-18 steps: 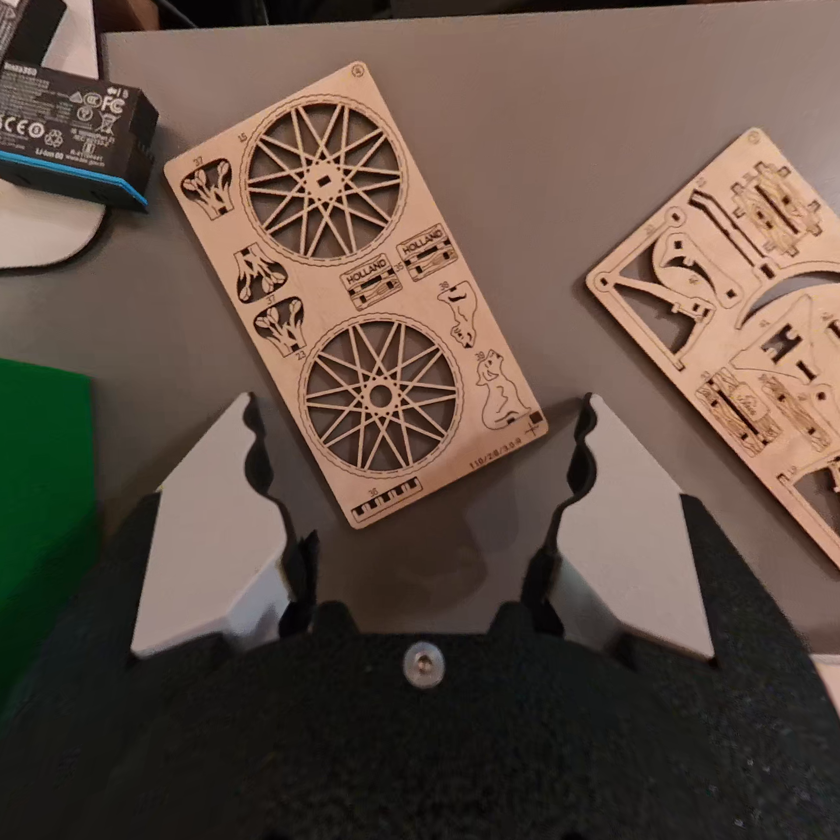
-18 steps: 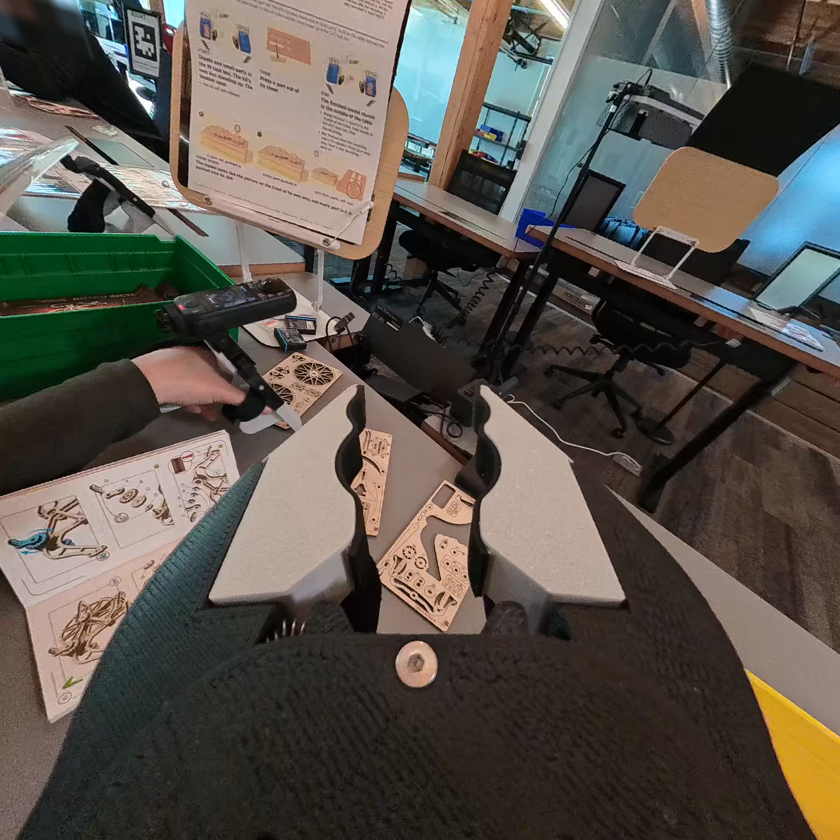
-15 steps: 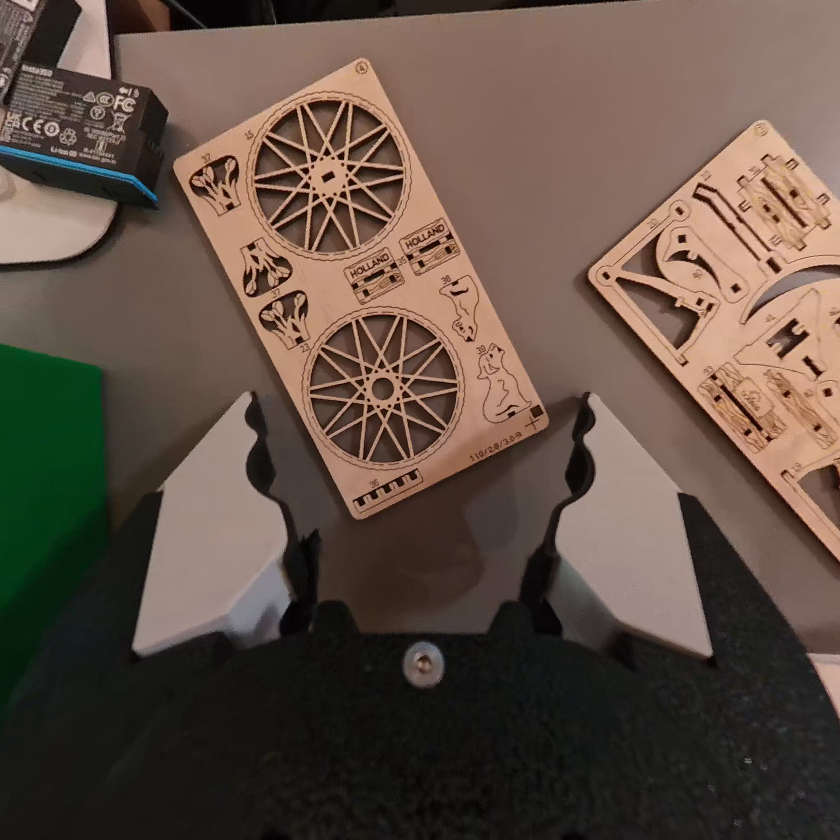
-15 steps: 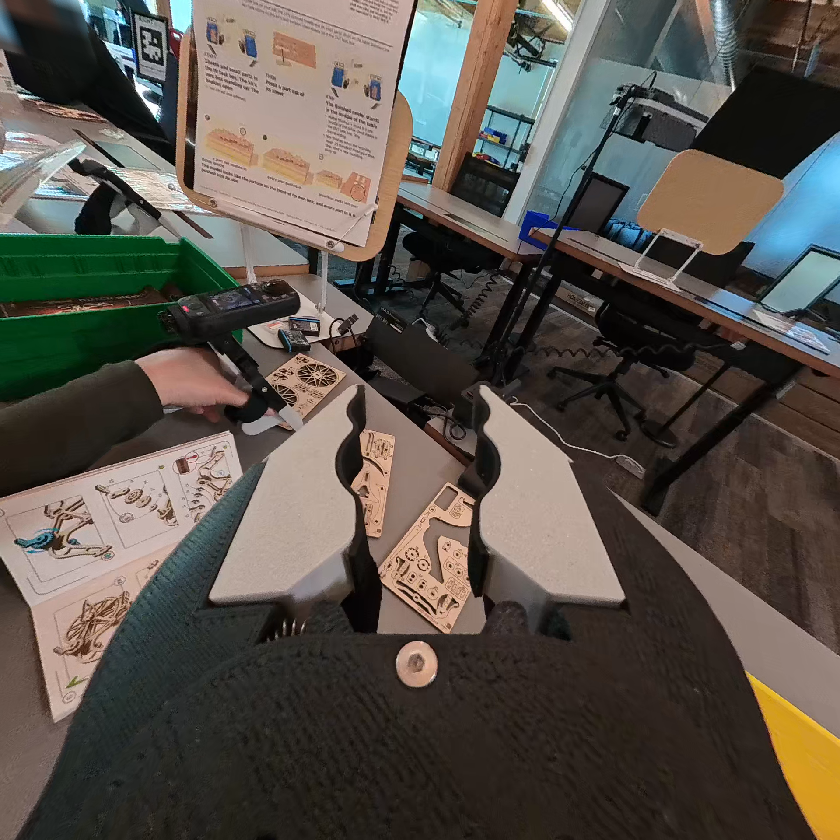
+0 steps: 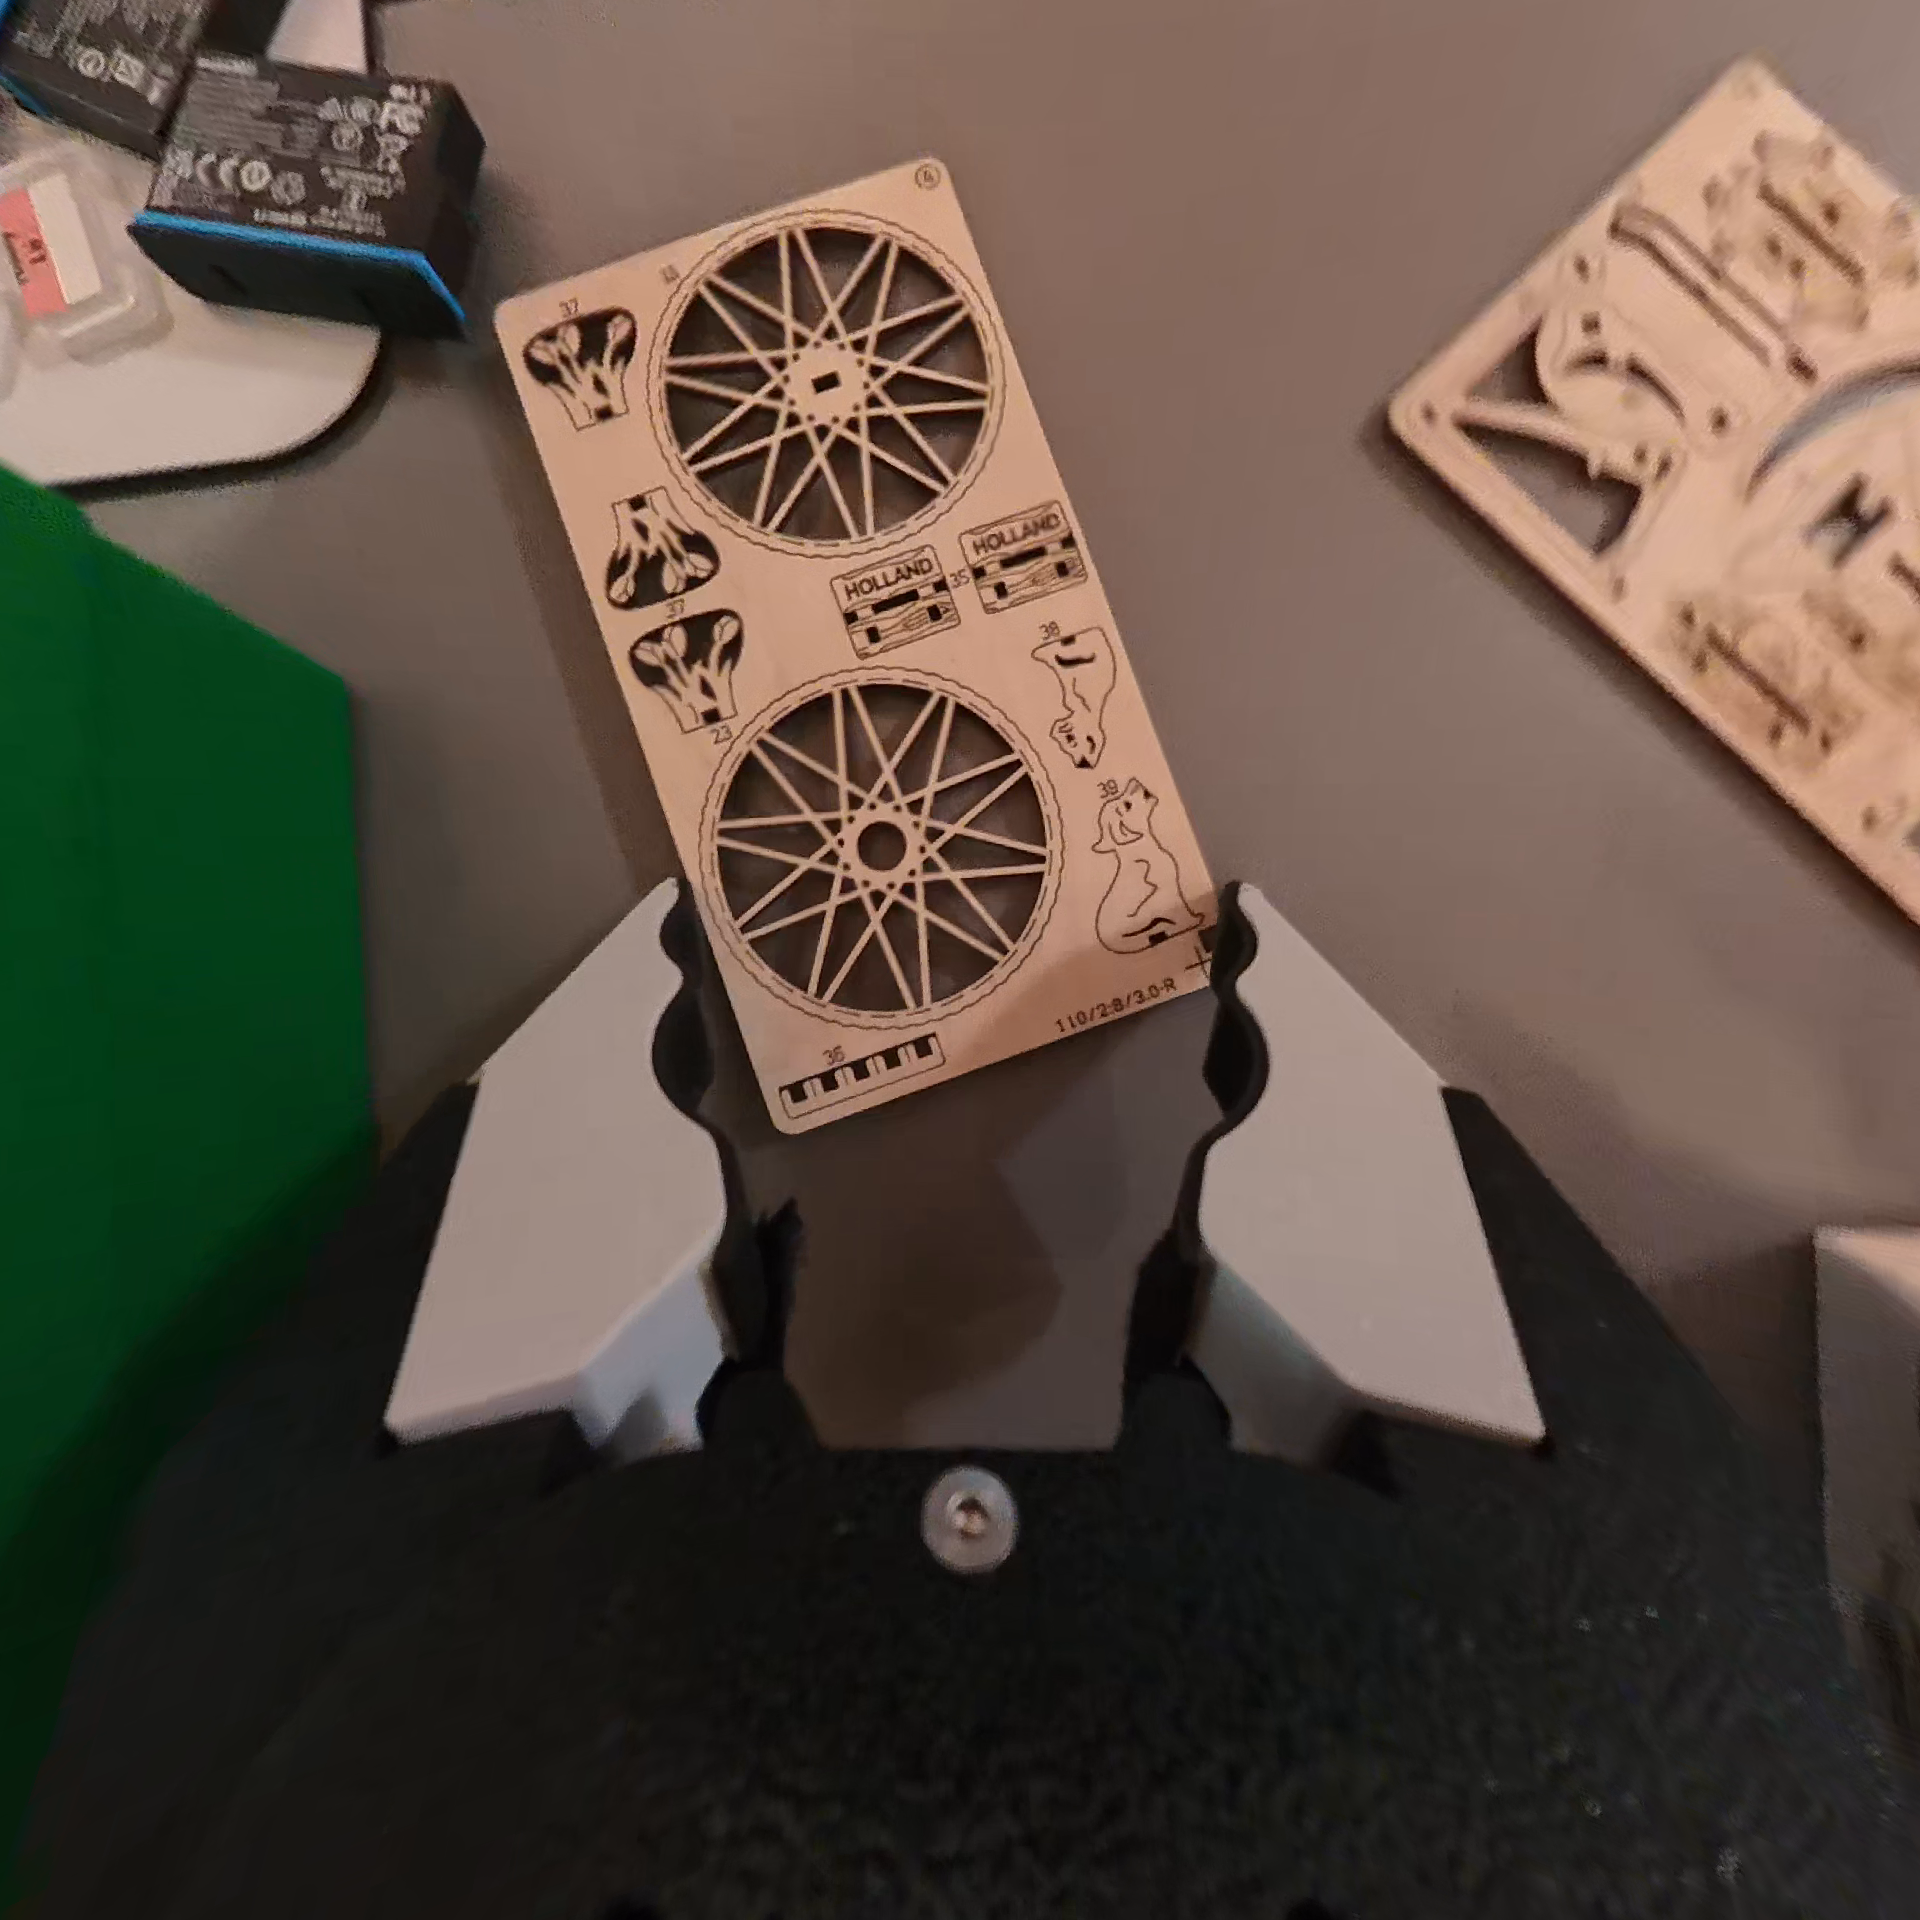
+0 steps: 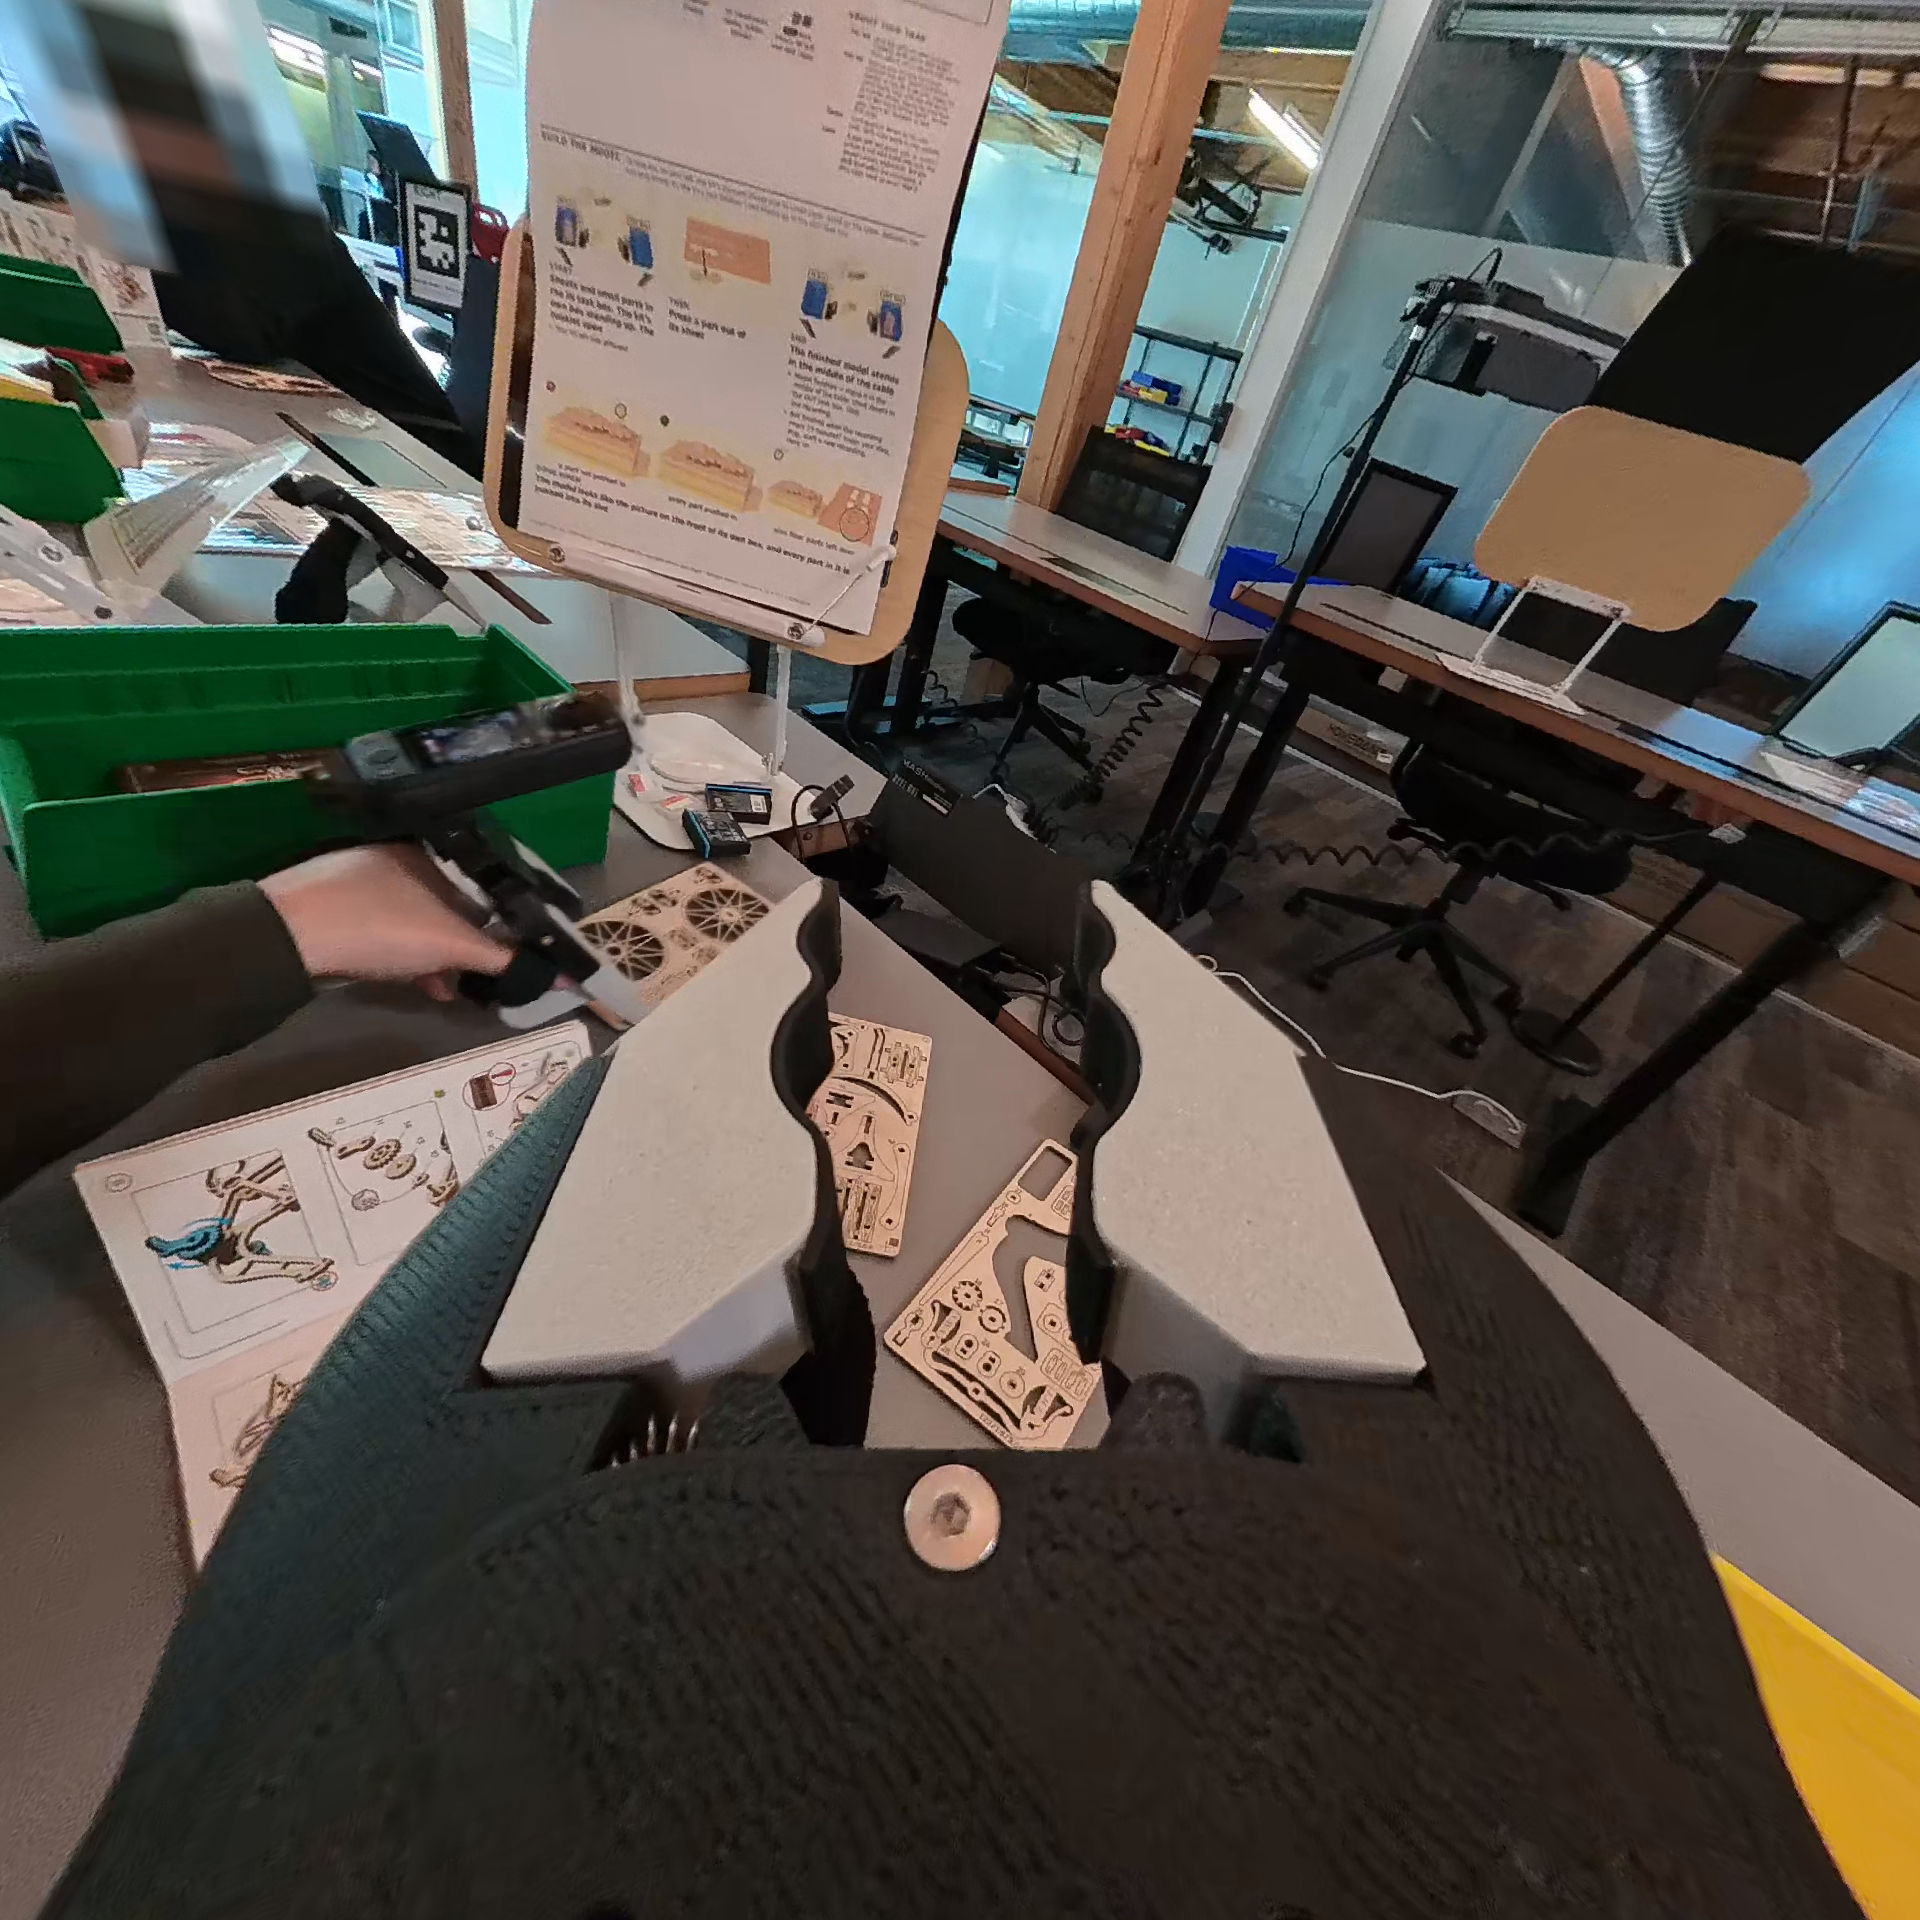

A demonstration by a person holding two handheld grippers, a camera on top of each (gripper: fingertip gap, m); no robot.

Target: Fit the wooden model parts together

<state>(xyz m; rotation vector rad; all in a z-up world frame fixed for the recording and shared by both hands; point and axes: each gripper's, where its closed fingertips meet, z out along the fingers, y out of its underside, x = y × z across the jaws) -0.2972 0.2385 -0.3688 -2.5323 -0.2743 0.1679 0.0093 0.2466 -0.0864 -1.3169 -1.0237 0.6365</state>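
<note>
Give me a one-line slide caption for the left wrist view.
Open left gripper straddling the near end of a wooden sheet with two spoked wheels on a grey table.

My left gripper (image 5: 951,914) is hovering with jaws spread, straddling the near end of the wheel sheet (image 5: 847,644) lying flat on the grey table (image 5: 1247,343). Bare table is lying open to the right, up to the second wooden sheet (image 5: 1683,457). The green bin (image 5: 156,935) is blocking the left side; black battery packs (image 5: 312,218) are crowding the far left corner. My right gripper (image 6: 951,925) is hovering over two more sheets (image 6: 873,1132) (image 6: 987,1320), the instruction booklet (image 6: 281,1216) flanking its left.
</note>
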